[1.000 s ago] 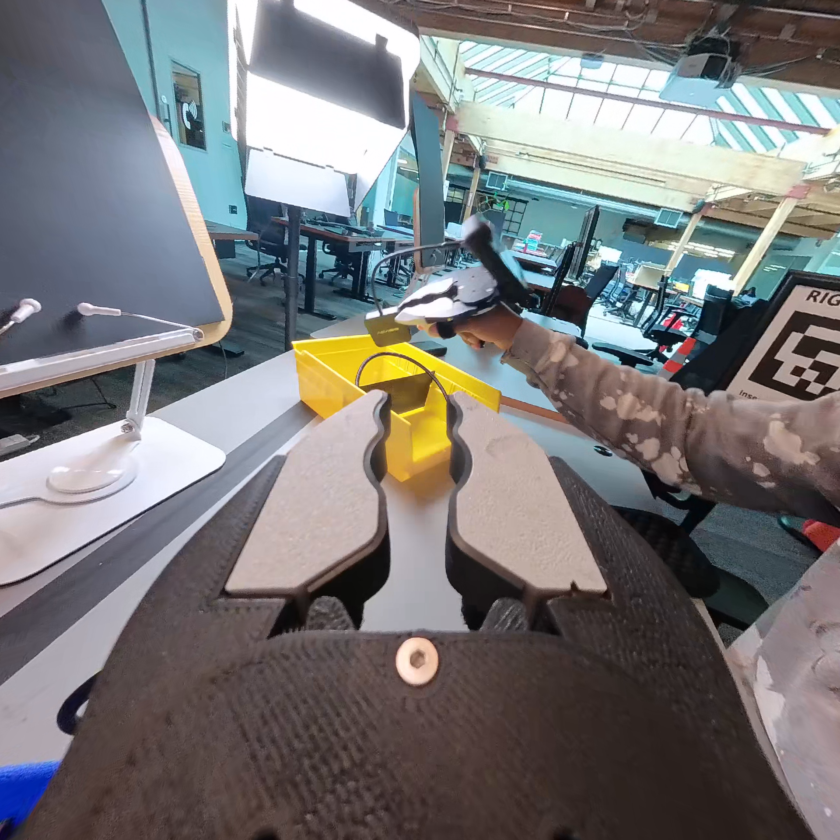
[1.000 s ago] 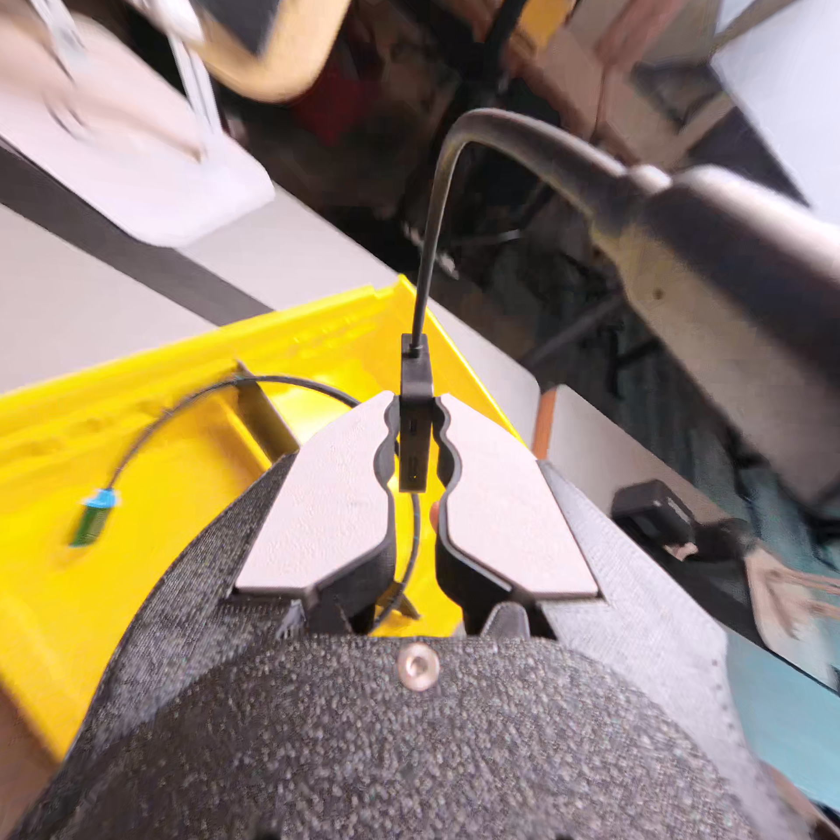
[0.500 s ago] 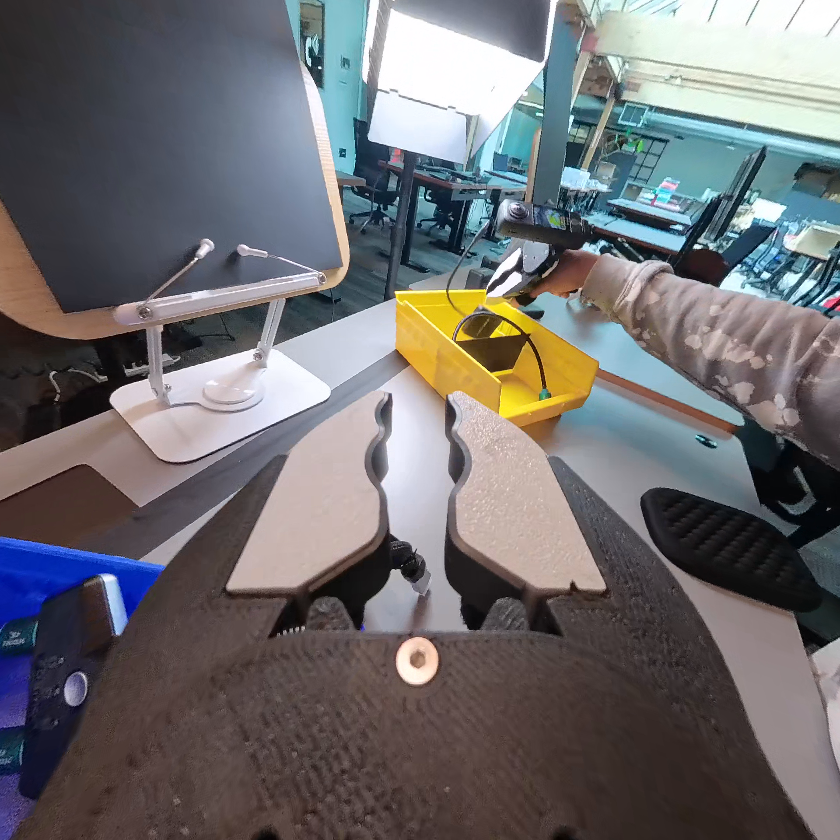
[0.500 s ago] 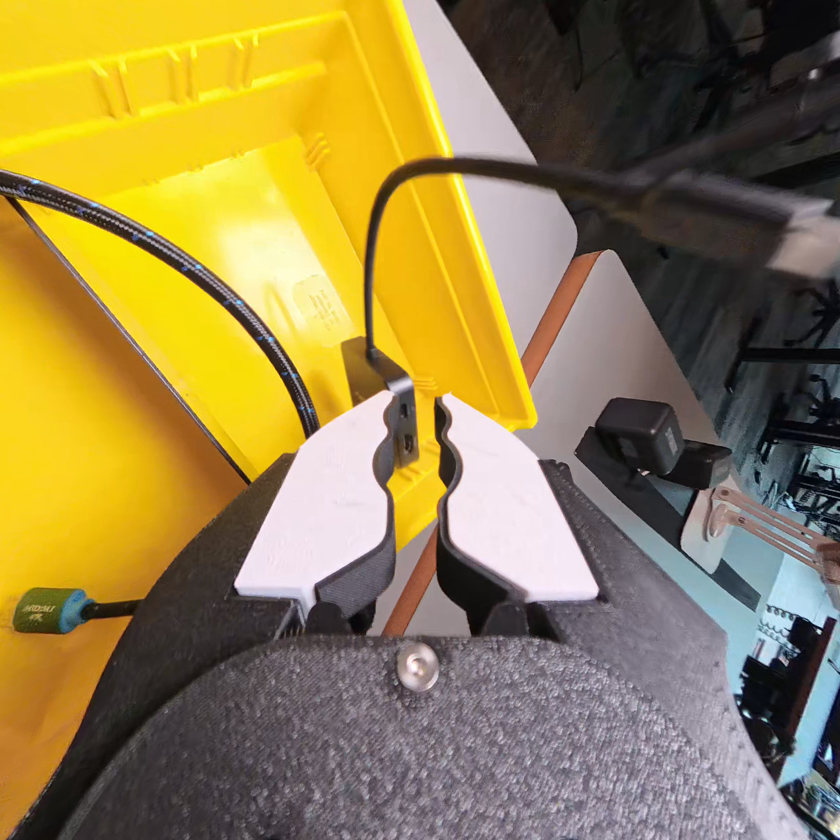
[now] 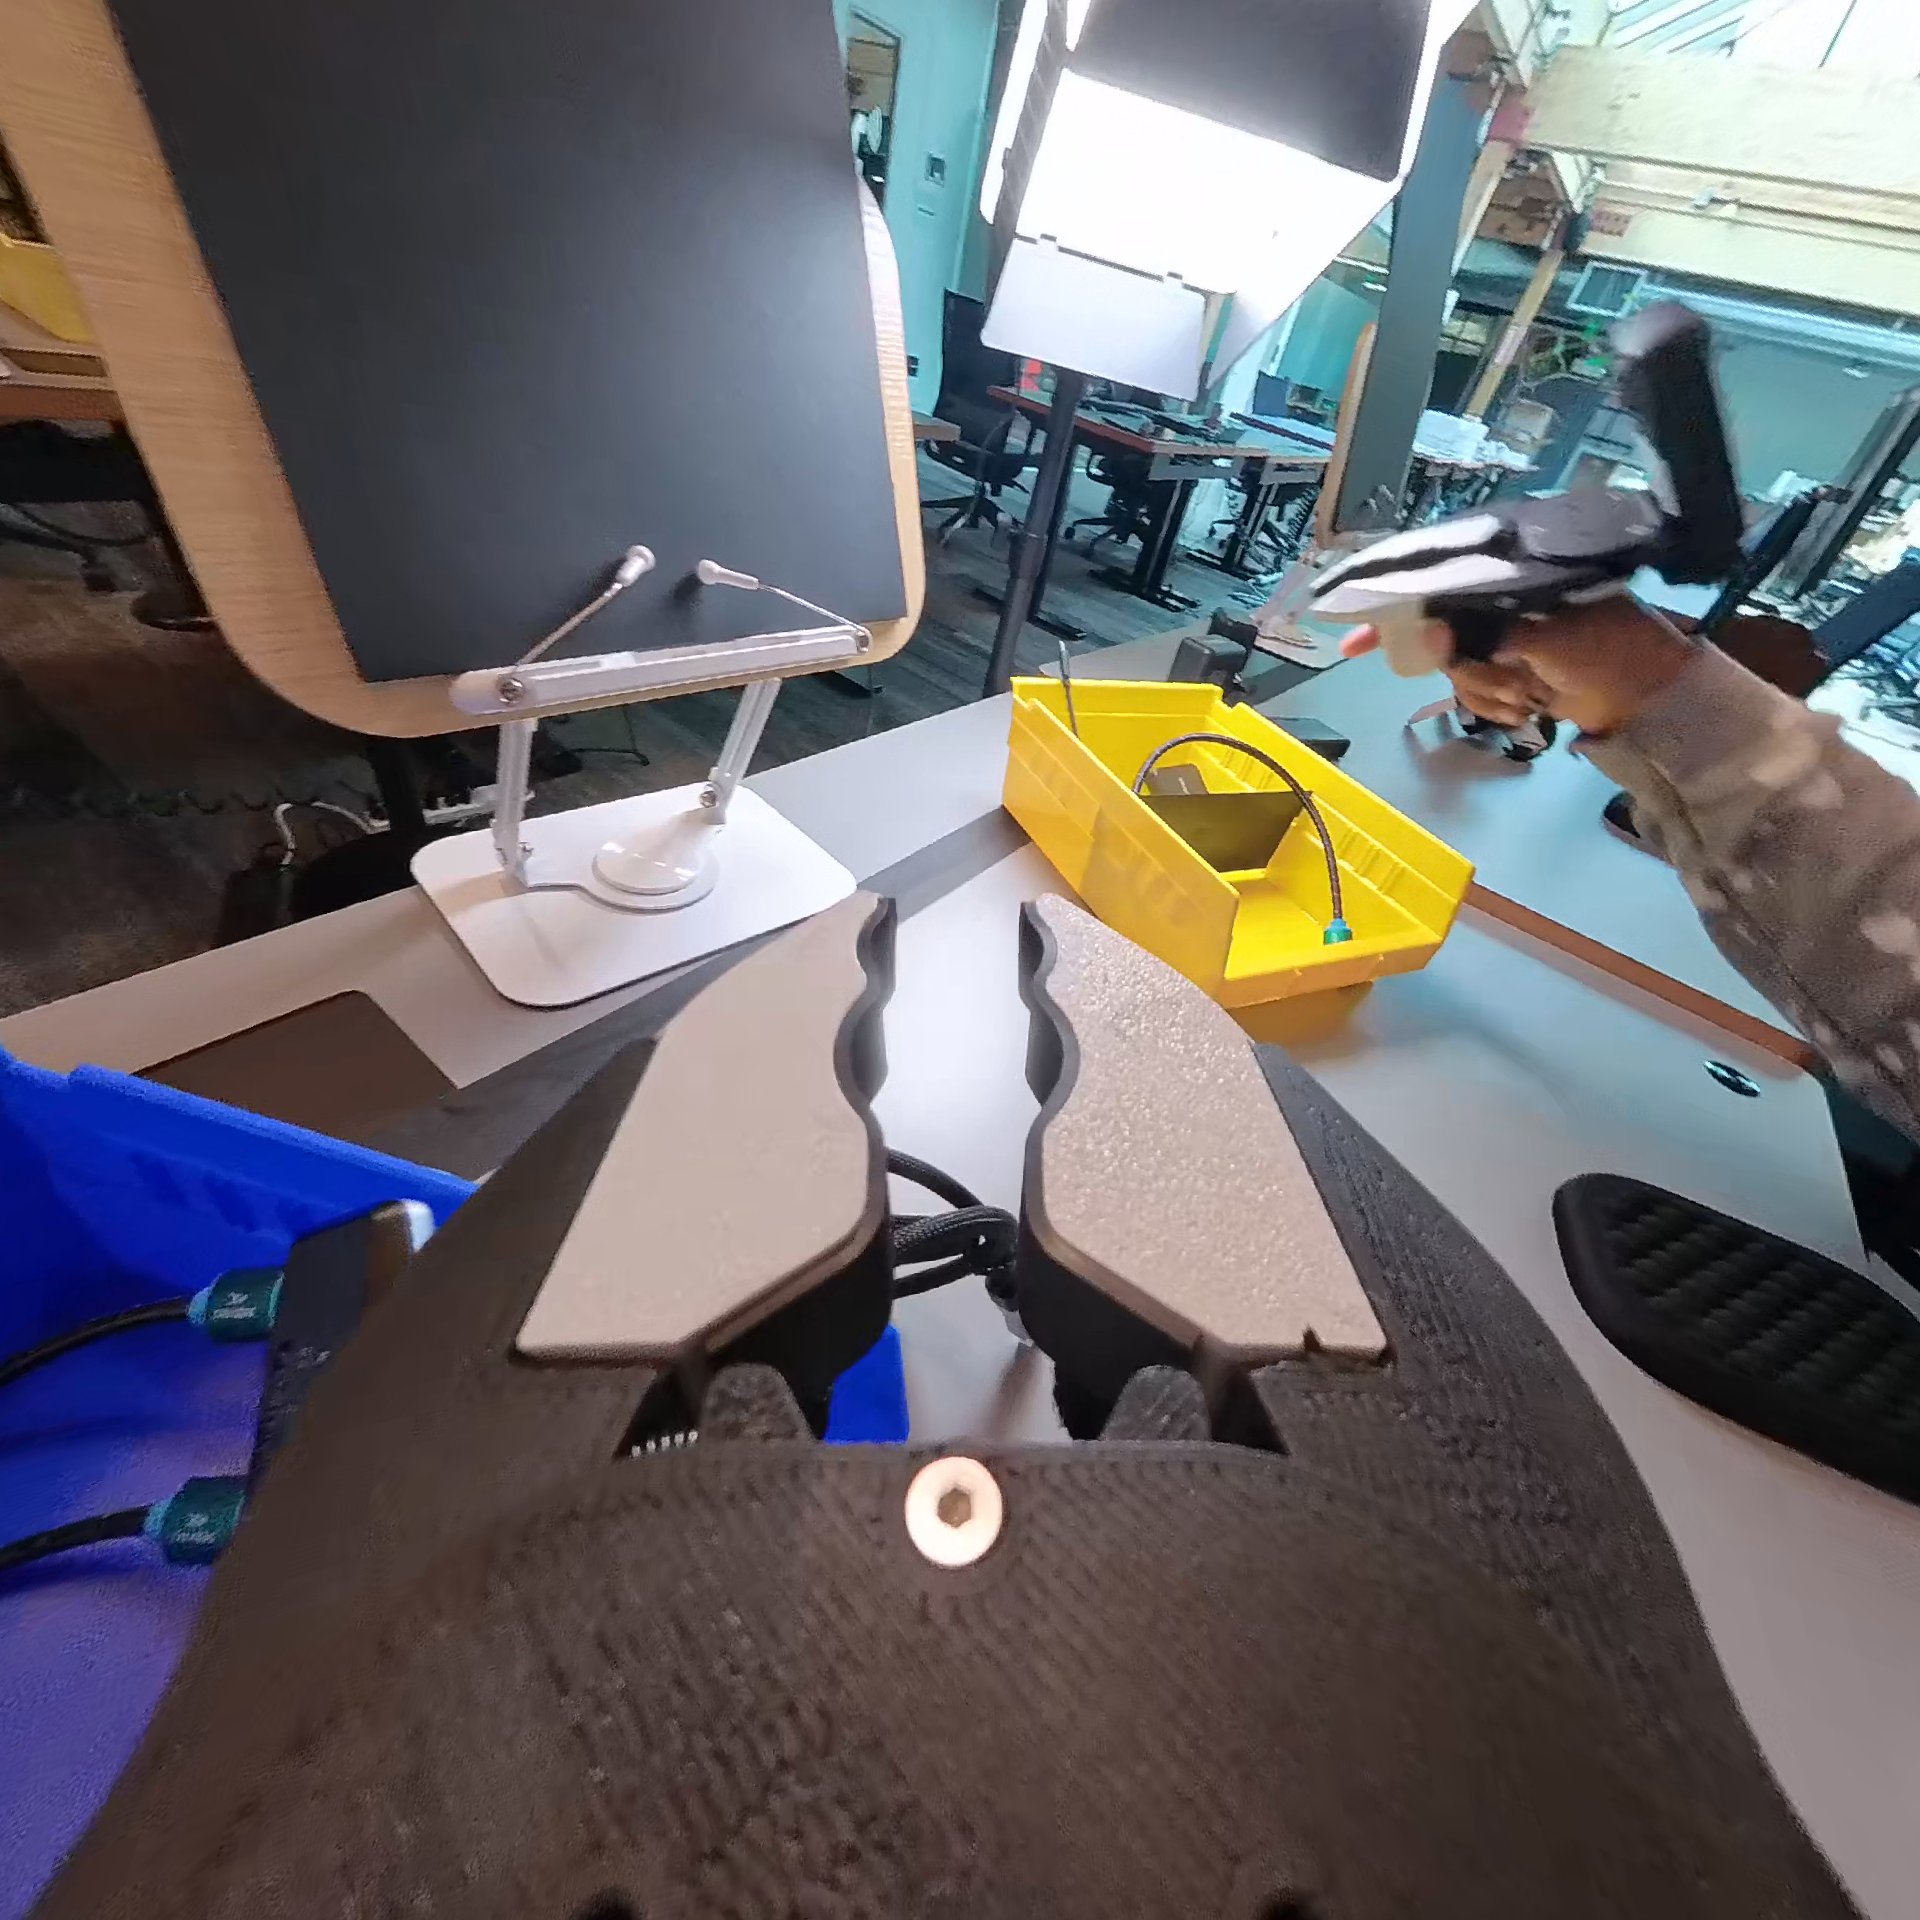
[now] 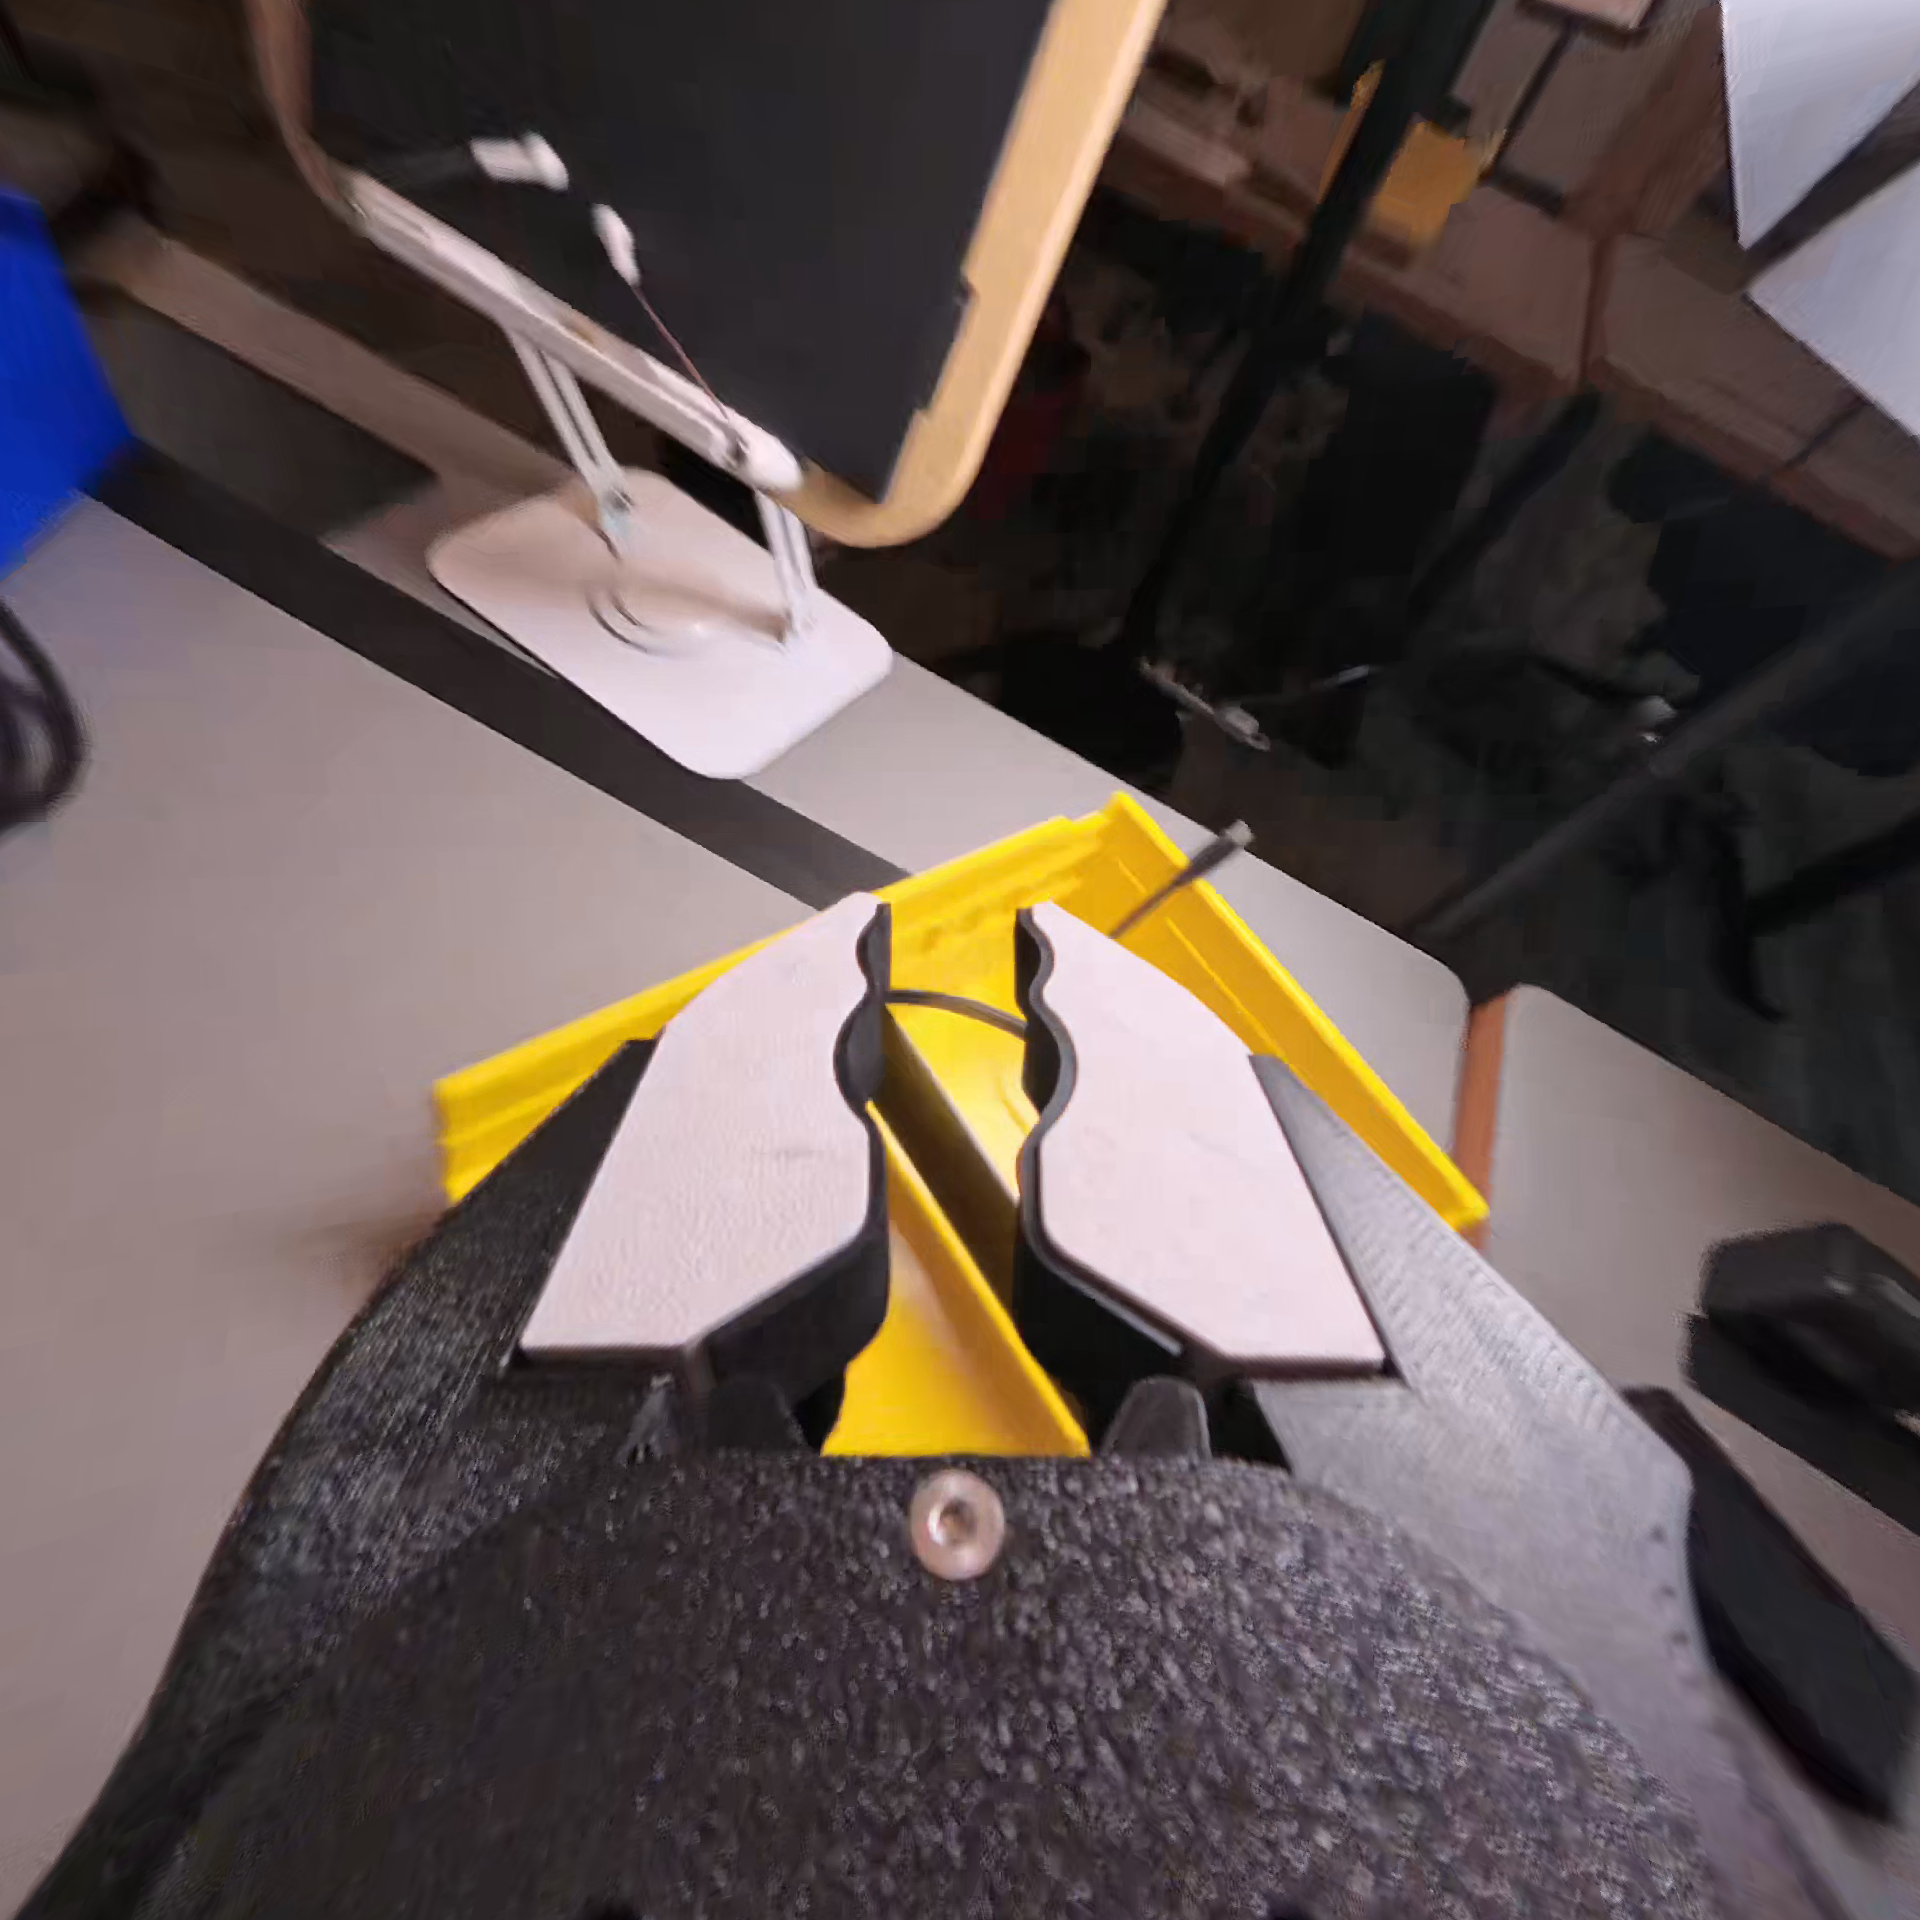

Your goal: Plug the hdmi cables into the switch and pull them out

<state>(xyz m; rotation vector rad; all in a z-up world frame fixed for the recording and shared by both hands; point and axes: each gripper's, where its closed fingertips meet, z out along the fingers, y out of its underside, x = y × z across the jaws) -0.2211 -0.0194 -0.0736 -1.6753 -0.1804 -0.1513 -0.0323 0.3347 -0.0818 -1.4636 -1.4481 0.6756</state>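
**Both claws apart over a grey worktop with two bins**

Left claw (image 5: 956, 997) has its fingers parted and grips nothing. Below its gap, a braided black cable (image 5: 951, 1236) lies bunched on the grey worktop (image 5: 1475, 1101). Low and to the left of this claw sits a blue bin (image 5: 125, 1174) holding cables with teal-collared plugs (image 5: 237, 1303) and a dark device, mostly hidden by the claw body.

Ahead and slightly right of the left claw stands a yellow bin (image 5: 1122, 862). Inside it, a braided HDMI cable (image 5: 1262, 764) arches over a dark divider and ends in a teal plug (image 5: 1337, 933) near the bin's front edge. A thin dark cable end pokes up at the bin's far corner. Ahead and to the left stands a white tablet stand (image 5: 634, 894) holding a dark board with a wooden rim.

Right claw (image 6: 951, 940), held by a person's hand in a patterned sleeve, hovers above the far side of the yellow bin (image 6: 1340, 1081). Its fingers are also spread, with nothing between them; through the gap show the bin's yellow floor, the dark divider and a loop of thin cable. This view is blurred.
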